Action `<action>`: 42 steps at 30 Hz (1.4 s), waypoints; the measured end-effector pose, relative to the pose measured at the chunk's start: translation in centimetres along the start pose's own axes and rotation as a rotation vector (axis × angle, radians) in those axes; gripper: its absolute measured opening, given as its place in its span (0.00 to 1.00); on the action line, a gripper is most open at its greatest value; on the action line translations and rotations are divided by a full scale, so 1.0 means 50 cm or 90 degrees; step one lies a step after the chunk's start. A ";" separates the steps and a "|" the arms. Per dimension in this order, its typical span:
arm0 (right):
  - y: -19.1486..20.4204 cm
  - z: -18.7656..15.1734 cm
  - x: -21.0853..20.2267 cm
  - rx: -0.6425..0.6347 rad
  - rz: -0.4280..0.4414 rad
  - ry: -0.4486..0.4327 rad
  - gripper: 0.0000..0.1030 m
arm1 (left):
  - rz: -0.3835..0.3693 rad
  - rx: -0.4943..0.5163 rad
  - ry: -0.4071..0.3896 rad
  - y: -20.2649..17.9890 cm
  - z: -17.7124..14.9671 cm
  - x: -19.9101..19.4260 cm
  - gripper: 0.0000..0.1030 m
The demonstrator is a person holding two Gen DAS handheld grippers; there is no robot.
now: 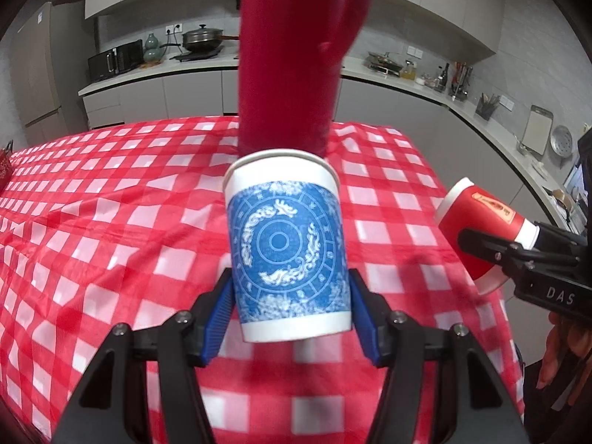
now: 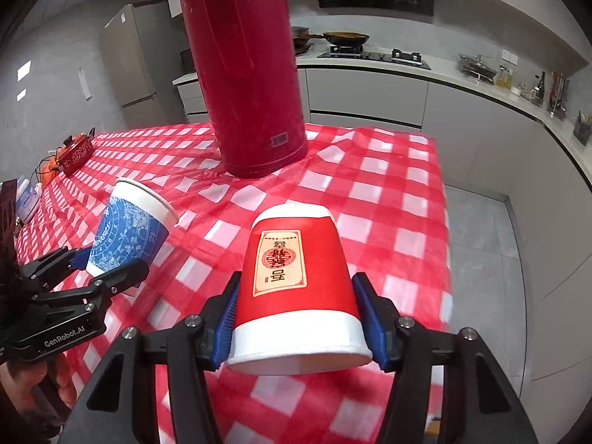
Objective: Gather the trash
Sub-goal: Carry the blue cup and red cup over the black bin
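1. Left claw (image 1: 292, 310) is clamped on a blue-patterned paper cup (image 1: 286, 251); its blue pads (image 1: 218, 318) press the lower sides of the cup, which sits upright, mouth up, between them and lifted off the tablecloth.
2. Right claw (image 2: 299, 325) is clamped on a red paper cup (image 2: 296, 288), held upside down: the wide rim faces back toward the claw and the white base points away from it, with the pads squeezing the cup near its rim.
3. Straight ahead of the left claw, just behind the blue cup, stands a tall dark-red flask (image 1: 292, 59) on the red-and-white checked tablecloth (image 1: 111, 222).
4. From the right claw, that flask (image 2: 244, 74) stands ahead and slightly left, upright, well apart from the red cup.
5. Off to the right of the left claw, the other claw (image 1: 525, 255) shows with the red cup (image 1: 481, 222) over the table edge.
6. Off to the left of the right claw, the left one (image 2: 100, 273) holds the blue cup (image 2: 129, 225) tilted, mouth up.
7. Far ahead and left of the right claw, a small red pot (image 2: 76, 151) sits on the cloth (image 2: 388, 192).
8. Beyond the table runs a kitchen counter (image 2: 370, 63) with a stove and pans.
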State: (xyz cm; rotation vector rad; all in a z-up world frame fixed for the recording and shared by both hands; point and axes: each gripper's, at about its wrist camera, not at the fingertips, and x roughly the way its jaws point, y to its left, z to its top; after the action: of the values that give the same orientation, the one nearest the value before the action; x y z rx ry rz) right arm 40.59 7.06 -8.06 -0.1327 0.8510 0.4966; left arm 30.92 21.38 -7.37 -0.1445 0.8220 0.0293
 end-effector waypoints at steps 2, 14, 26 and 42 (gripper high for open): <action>-0.006 -0.013 -0.023 0.004 0.000 -0.006 0.58 | -0.004 0.004 -0.002 -0.018 -0.010 -0.013 0.58; -0.083 -0.120 -0.188 0.034 -0.014 -0.041 0.58 | -0.028 0.036 -0.009 -0.160 -0.079 -0.085 0.58; -0.209 -0.277 -0.373 0.084 -0.047 -0.060 0.58 | -0.057 0.083 -0.016 -0.344 -0.158 -0.166 0.58; -0.372 -0.494 -0.547 0.135 -0.092 -0.048 0.58 | -0.099 0.137 0.023 -0.559 -0.298 -0.209 0.58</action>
State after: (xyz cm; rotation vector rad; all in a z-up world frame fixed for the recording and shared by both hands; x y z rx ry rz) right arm 17.26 -26.88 -5.42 0.0194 0.8084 0.2723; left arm 15.25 -8.03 -6.49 -0.0051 0.8417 -0.2079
